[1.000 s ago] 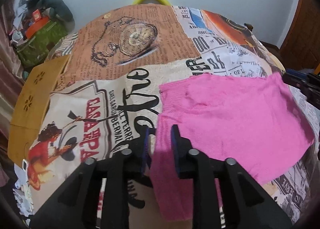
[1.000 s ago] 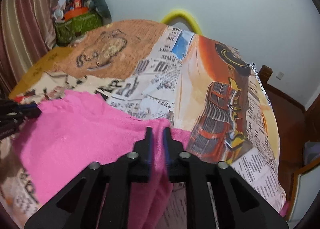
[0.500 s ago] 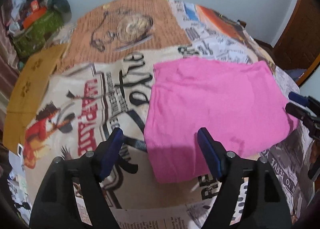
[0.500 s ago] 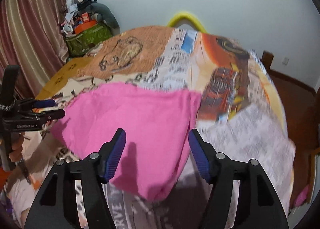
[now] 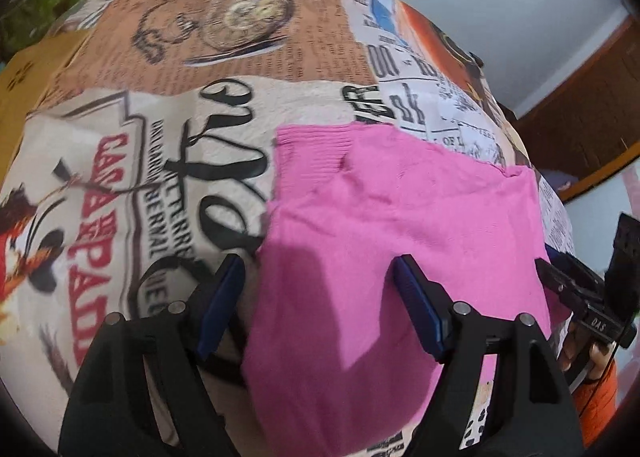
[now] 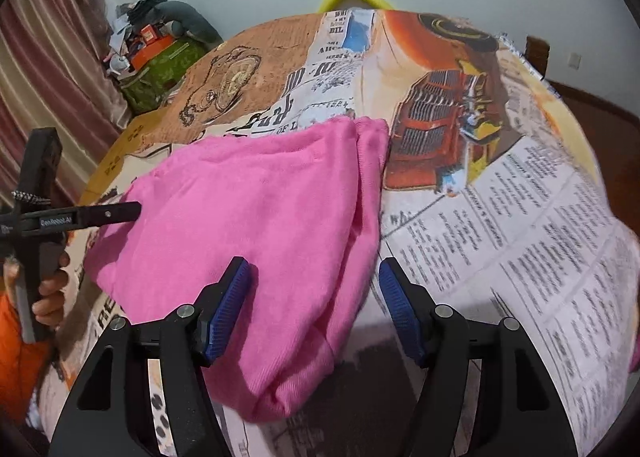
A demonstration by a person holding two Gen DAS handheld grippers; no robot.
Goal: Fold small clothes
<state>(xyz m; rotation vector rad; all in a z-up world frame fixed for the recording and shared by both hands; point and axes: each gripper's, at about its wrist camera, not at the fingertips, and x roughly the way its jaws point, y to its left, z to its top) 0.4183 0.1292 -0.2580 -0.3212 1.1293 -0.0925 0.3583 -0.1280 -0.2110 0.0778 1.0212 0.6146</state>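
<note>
Your left gripper (image 5: 318, 301) spread wide, holding nothing, your right gripper (image 6: 314, 307) likewise released, pink garment (image 6: 256, 217) lying flat on printed tablecloth (image 6: 500, 217), between and under both sets of fingers.

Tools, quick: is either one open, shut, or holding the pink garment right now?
Left tool: open, holding nothing, straddling the near left edge of the pink garment.
Right tool: open, holding nothing, straddling its near right edge.

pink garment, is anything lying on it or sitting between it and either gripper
Nothing visible does. The pink garment lies on the printed tablecloth with nothing on top of it. The left gripper and the right gripper are both open, each straddling a near edge of the garment.
</note>
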